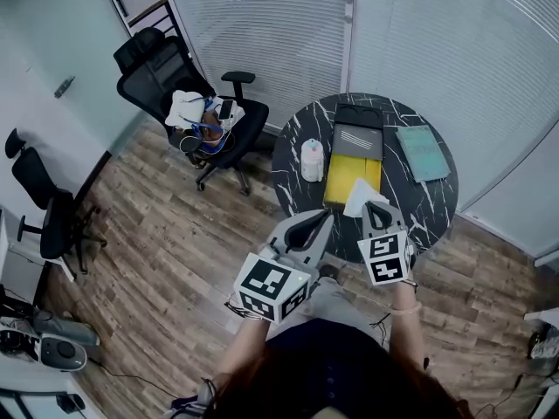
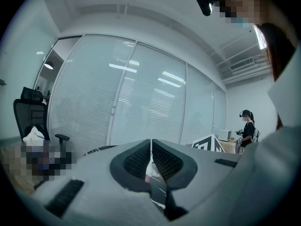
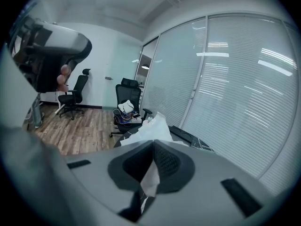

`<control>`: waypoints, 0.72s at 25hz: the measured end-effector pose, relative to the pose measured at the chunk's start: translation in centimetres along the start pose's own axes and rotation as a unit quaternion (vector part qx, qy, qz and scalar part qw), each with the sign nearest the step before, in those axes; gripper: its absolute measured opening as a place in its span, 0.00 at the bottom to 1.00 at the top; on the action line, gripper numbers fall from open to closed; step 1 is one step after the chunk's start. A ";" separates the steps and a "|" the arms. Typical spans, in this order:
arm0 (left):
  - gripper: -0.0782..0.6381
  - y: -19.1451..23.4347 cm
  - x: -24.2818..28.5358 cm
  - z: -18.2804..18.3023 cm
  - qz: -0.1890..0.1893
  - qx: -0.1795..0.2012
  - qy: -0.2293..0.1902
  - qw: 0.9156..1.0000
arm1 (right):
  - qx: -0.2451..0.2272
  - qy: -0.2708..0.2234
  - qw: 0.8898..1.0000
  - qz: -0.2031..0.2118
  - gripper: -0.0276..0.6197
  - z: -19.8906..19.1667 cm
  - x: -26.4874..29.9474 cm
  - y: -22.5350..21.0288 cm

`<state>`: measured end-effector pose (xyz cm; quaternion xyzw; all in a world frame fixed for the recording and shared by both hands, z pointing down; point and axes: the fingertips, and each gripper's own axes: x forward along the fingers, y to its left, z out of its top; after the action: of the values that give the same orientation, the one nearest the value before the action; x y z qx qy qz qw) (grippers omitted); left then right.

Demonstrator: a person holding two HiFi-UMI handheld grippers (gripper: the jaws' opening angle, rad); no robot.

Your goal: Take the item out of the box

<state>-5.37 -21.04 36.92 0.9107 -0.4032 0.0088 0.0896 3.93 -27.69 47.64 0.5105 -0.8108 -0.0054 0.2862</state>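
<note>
The white sheet point(image 1: 362, 198) is clamped between the jaws of the right gripper point(image 1: 375, 209), which are closed on it. In the right gripper view, the sheet point(image 3: 154, 127) is seen rising crumpled above the jaw tips. From the head view it is seen over the near right corner of the yellow box point(image 1: 351, 177); whether it touches the box cannot be told. The box lies open on the round black marbled surface point(image 1: 432, 201), with a grey panel point(image 1: 356, 140) at its far end. A white canister point(image 1: 312, 161) stands just left of the box and a teal book point(image 1: 423, 153) lies to its right. The left gripper point(image 1: 312, 223) is held at the near edge of the surface, just beside the right one, with its jaws pressed together on nothing. A black office chair point(image 1: 166, 70) stands well apart on the wooden floor point(image 1: 166, 243).
</note>
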 end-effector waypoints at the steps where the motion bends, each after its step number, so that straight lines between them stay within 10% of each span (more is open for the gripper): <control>1: 0.15 -0.2 -0.2 0.0 0.000 0.001 -0.001 1.000 | 0.000 -0.003 1.000 0.000 0.08 0.1 -0.4 0.1; 18: 0.15 -3.5 -4.3 0.0 -0.014 0.013 -0.011 1.000 | 0.035 -0.049 0.998 -0.017 0.08 1.9 -6.0 2.1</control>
<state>-5.69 -15.58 36.03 0.9175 -0.3908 0.0023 0.0734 3.24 -22.20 43.93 0.5332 -0.8146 -0.0065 0.2280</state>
